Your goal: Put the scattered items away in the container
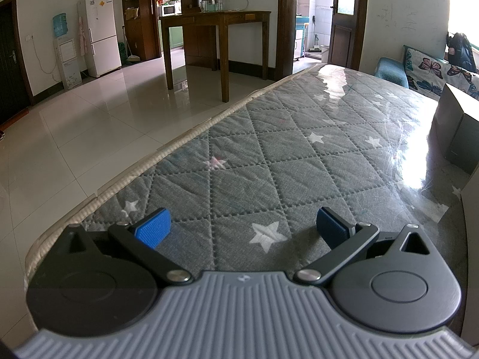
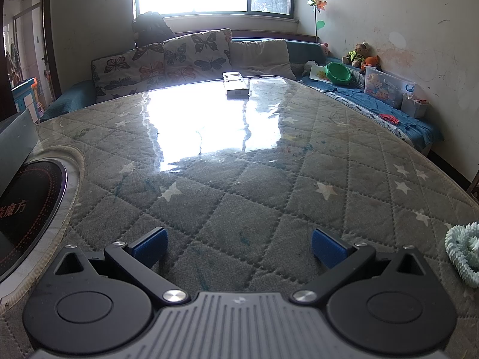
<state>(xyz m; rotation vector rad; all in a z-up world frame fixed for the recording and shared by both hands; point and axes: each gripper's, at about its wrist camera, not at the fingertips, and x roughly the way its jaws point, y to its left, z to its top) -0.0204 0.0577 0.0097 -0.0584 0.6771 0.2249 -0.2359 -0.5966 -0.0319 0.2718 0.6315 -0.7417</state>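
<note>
My left gripper (image 1: 243,228) hovers open over the grey quilted star-patterned tabletop (image 1: 269,155), nothing between its blue pads. A grey box-like container (image 1: 455,131) stands at the table's right side in the left wrist view; its inside is hidden. My right gripper (image 2: 239,246) is also open and empty above the same tabletop (image 2: 227,179). A white remote control (image 2: 236,85) lies at the far edge of the table, well ahead of it. A pale green spiky ring-shaped item (image 2: 462,254) lies at the right edge of the right wrist view, beside the right finger.
A round black induction cooktop (image 2: 27,209) is set into the table at left, with the grey box's corner (image 2: 15,137) behind it. A sofa with butterfly cushions (image 2: 167,59) lines the far side. A wooden table (image 1: 215,30) and fridge (image 1: 100,33) stand across the tiled floor.
</note>
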